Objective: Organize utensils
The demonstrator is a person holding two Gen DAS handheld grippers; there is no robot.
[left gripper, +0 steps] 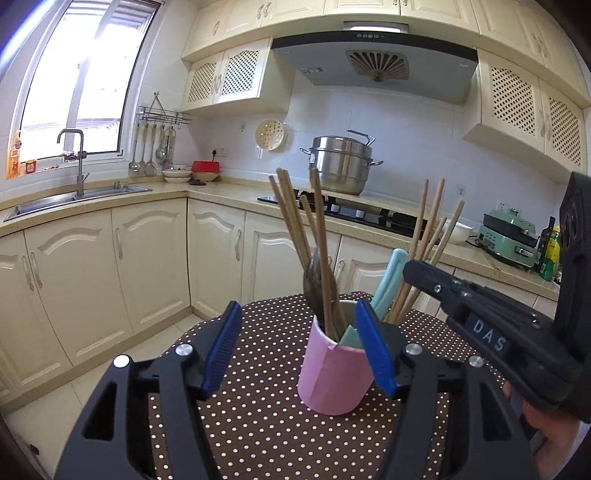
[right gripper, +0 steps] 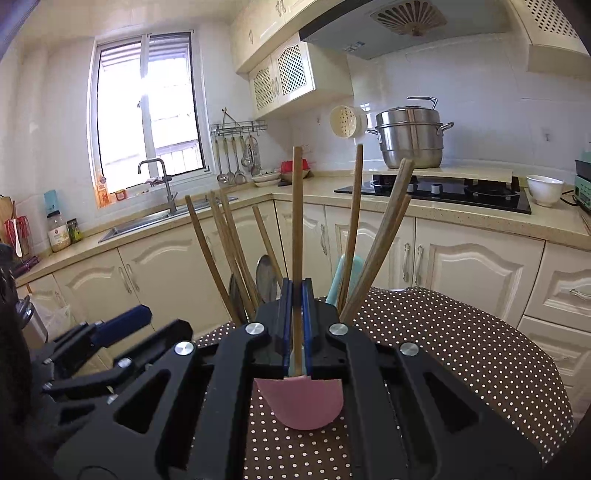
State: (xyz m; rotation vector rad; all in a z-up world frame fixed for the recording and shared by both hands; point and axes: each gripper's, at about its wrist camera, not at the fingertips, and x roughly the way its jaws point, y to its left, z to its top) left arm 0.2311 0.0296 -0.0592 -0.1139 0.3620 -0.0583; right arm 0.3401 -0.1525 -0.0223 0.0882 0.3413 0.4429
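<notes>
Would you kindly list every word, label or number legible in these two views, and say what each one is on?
"DAS": white letters on the black body of the right gripper, seen from the left wrist.
Jar and bottle labels by the sink: too blurred to read.
Range hood buttons: too small to read.
</notes>
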